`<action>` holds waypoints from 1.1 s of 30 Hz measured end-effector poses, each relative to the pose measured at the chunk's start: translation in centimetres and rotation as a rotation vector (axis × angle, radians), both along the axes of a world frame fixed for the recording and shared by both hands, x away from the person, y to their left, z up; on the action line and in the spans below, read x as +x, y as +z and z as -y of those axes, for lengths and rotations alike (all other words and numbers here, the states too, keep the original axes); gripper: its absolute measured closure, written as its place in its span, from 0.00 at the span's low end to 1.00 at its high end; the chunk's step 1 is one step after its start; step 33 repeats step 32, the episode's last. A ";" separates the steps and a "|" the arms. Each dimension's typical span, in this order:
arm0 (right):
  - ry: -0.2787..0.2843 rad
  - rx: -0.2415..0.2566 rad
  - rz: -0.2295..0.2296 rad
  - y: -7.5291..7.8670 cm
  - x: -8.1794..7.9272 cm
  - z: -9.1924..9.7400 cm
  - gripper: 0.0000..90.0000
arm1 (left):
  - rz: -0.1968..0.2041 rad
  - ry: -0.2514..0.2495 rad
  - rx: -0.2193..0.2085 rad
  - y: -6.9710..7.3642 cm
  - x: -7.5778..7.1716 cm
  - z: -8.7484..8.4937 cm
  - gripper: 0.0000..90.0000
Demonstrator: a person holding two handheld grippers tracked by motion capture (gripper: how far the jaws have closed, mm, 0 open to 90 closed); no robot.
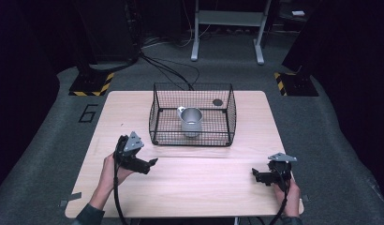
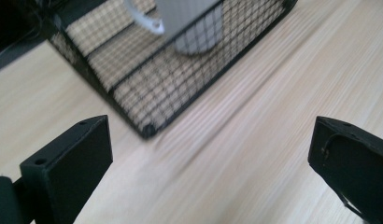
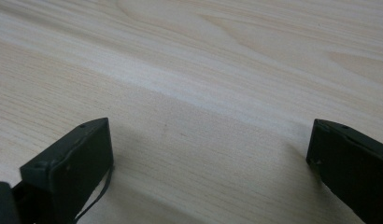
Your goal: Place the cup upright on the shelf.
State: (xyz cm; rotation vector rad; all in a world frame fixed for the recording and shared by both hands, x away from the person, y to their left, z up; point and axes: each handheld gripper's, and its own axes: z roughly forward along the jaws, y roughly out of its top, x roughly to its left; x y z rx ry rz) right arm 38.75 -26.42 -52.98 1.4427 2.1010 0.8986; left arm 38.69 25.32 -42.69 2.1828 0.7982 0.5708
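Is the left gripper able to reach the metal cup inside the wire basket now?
Probably yes: the left gripper is open and empty, and the wire basket has an open top, so the metal cup seems reachable from above, not through the mesh.

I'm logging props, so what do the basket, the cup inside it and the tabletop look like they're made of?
Basket: black wire mesh, likely coated metal, given its thin grid.
Cup: probably brushed metal, from its dull silver sheen.
Tabletop: pale wood or wood-look laminate; grain lines show, matte finish.

A cup (image 1: 191, 120) is sitting inside the wire basket (image 1: 192, 139) at the table's (image 1: 204, 187) far middle, left gripper (image 1: 150, 163) lying near its front-left corner, right gripper (image 1: 256, 174) well apart.
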 end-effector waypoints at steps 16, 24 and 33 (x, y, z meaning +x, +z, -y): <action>0.001 -0.012 0.004 0.0 0.0 0.0 0.00 | -0.109 0.168 -0.031 -8.4 -1.7 -4.4 0.00; 0.002 -0.012 0.005 0.0 0.0 0.0 0.00 | -0.140 0.212 -0.045 -10.3 -1.1 -5.5 0.00; 0.000 -0.012 0.004 0.0 0.0 0.0 0.00 | -0.143 0.218 -0.060 -10.4 -1.0 -5.5 0.00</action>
